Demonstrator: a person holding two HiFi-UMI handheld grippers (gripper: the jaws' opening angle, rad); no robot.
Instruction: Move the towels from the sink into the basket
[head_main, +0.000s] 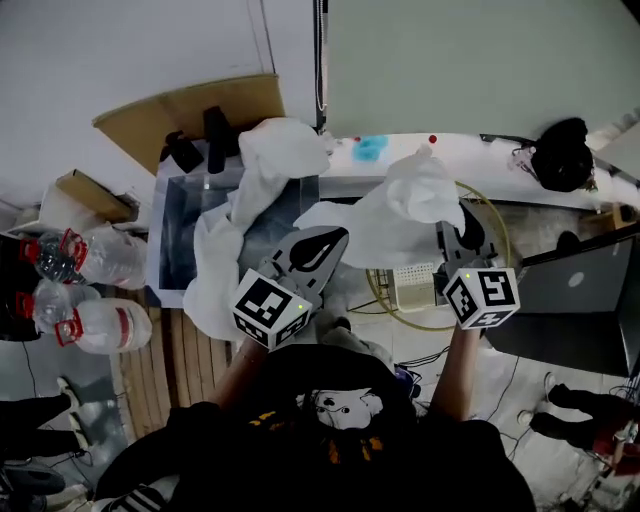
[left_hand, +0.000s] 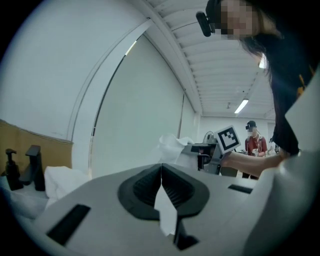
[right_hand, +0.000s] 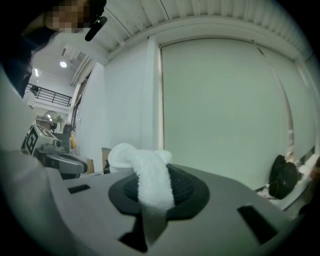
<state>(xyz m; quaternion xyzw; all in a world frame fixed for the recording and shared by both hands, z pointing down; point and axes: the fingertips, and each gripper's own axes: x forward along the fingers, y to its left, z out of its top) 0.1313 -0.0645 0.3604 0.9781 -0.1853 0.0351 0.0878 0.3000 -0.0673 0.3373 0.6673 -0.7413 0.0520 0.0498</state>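
A white towel hangs in the air between my two grippers, over the round wire basket. My left gripper is shut on a thin edge of the towel. My right gripper is shut on a thick fold of the towel. A second white towel lies draped over the steel sink and hangs down its front edge. From the left gripper view I see the right gripper with the bunched towel beside it.
Black taps stand behind the sink, with brown cardboard behind them. Large plastic bottles lie on the floor at left. A laptop sits at right, a black bag on the white counter. Cables lie under the basket.
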